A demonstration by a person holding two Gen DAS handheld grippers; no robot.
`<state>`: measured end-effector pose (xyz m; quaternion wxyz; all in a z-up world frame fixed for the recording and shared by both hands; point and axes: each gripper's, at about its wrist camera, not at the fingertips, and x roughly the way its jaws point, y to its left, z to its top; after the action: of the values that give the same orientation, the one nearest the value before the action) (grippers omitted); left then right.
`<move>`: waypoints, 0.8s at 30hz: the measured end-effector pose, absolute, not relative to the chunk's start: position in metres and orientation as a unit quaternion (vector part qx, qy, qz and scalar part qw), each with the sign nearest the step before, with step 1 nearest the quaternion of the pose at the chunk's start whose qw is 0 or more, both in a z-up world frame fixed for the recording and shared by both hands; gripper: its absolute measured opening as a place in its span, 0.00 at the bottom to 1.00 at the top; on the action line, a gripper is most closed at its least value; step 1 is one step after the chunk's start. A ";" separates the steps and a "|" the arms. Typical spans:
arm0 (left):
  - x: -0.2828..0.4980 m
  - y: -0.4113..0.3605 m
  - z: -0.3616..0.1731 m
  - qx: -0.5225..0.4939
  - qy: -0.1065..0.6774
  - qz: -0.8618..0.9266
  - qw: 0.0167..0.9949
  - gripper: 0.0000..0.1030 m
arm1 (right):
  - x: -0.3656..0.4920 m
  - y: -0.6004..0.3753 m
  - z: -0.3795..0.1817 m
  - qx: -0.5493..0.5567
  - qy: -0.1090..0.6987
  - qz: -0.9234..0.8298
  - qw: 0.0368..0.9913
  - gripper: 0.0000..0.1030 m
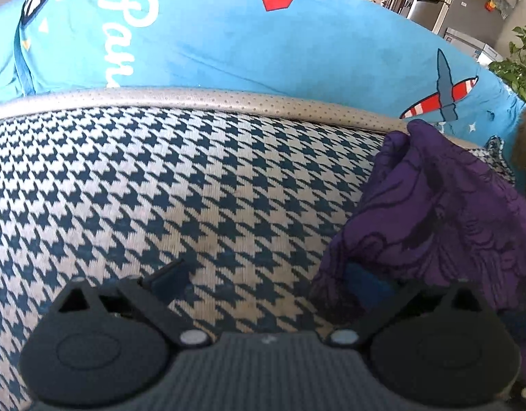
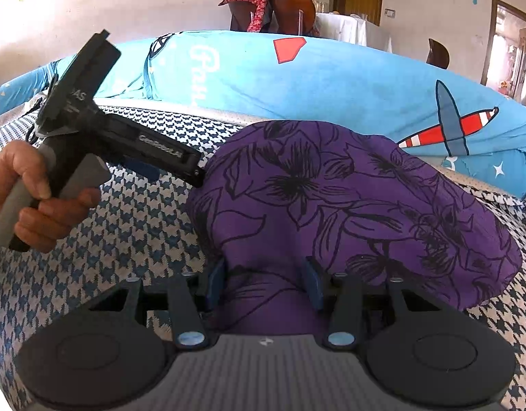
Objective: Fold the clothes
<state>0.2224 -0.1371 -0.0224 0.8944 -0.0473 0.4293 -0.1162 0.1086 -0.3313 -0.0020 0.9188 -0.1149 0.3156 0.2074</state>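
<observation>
Purple garment (image 2: 348,205) | R claw (image 2: 264,282) clamped on bunched cloth | L claw (image 1: 263,281) spread wide, one finger cloth-hidden

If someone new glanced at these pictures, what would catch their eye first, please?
Most likely the purple floral garment, bunched on the houndstooth cover, with the right gripper shut on its near edge. Behind it lies a bright blue sheet with a red-striped plane, and the left gripper stands open at the garment's side.

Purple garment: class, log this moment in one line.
garment: purple garment bunched on houndstooth cover | right gripper: shut on it | left gripper: open beside it
</observation>
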 end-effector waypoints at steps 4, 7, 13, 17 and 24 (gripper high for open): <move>0.231 -0.142 -0.026 -0.020 0.422 -0.075 0.903 0.96 | 0.107 -0.333 -0.002 -0.115 0.316 0.206 0.919 0.45; 0.234 -0.143 -0.025 -0.014 0.419 -0.058 0.906 0.96 | 0.105 -0.333 -0.002 -0.114 0.317 0.204 0.919 0.45; 0.231 -0.124 -0.013 -0.040 0.419 -0.044 0.906 0.95 | 0.098 -0.340 0.010 -0.092 0.309 0.197 0.926 0.46; 0.219 -0.118 0.001 -0.057 0.419 -0.064 0.904 0.97 | 0.092 -0.349 0.021 -0.081 0.298 0.181 0.934 0.47; 0.184 -0.122 0.012 -0.078 0.428 -0.126 0.891 0.99 | 0.063 -0.347 0.034 -0.094 0.278 0.191 0.937 0.50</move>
<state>0.1839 -0.1217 0.0124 0.8913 -0.0777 0.4284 -0.1264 0.0630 -0.3475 0.0343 0.9367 -0.0937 0.2778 0.1914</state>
